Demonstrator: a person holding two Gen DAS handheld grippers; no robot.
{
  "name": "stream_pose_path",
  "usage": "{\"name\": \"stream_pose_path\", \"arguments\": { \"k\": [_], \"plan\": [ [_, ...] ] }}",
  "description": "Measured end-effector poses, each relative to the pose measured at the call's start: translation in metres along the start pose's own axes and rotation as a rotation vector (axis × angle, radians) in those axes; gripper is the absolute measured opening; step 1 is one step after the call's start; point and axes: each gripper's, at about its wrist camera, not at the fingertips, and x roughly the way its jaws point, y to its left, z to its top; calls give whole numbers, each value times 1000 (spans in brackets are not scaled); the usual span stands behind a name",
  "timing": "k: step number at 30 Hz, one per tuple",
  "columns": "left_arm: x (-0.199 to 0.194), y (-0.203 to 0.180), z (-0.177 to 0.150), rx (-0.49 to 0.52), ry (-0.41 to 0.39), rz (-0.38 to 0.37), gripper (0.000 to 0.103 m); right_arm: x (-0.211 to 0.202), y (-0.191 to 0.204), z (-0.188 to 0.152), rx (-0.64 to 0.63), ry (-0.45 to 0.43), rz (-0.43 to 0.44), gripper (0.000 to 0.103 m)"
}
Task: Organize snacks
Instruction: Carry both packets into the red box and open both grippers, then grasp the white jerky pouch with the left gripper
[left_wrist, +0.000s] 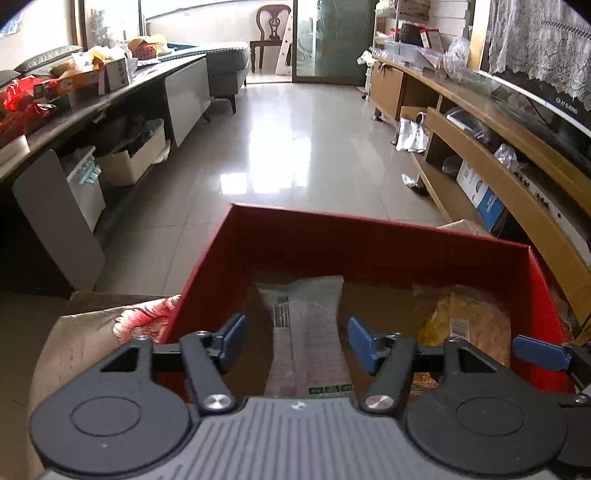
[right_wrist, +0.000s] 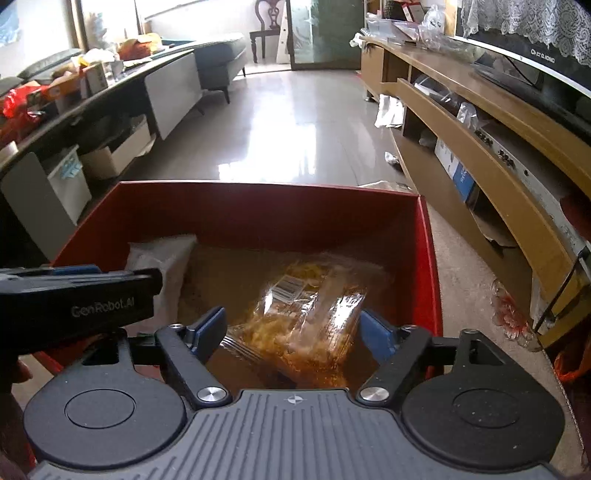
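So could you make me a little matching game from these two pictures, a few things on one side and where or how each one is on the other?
Things:
1. red box
2. pale grey snack packet
3. clear bag of golden snacks
4. left gripper

Descriptions:
A. lies in the box's right half
B. holds both packets
C. open, pads clear of the packet between them
D. lies in the box's left half

Pairs: 1-B, 2-D, 3-A, 4-C
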Motion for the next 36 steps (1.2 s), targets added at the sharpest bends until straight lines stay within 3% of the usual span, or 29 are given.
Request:
{"name": "stream_pose_path", "arguments": {
  "k": [8, 19, 36],
  "plan": [
    [-25, 6, 1, -14, -20, -14, 72, -16, 9, 7, -30, -37, -28, 86],
    [-59, 23, -8, -47, -38, -32, 74, -41, 11, 7, -62, -51, -70, 86],
    [-97, 27, -47, -14, -13, -73, 77, -85, 16, -26, -37, -51, -87, 87]
  ]
}}
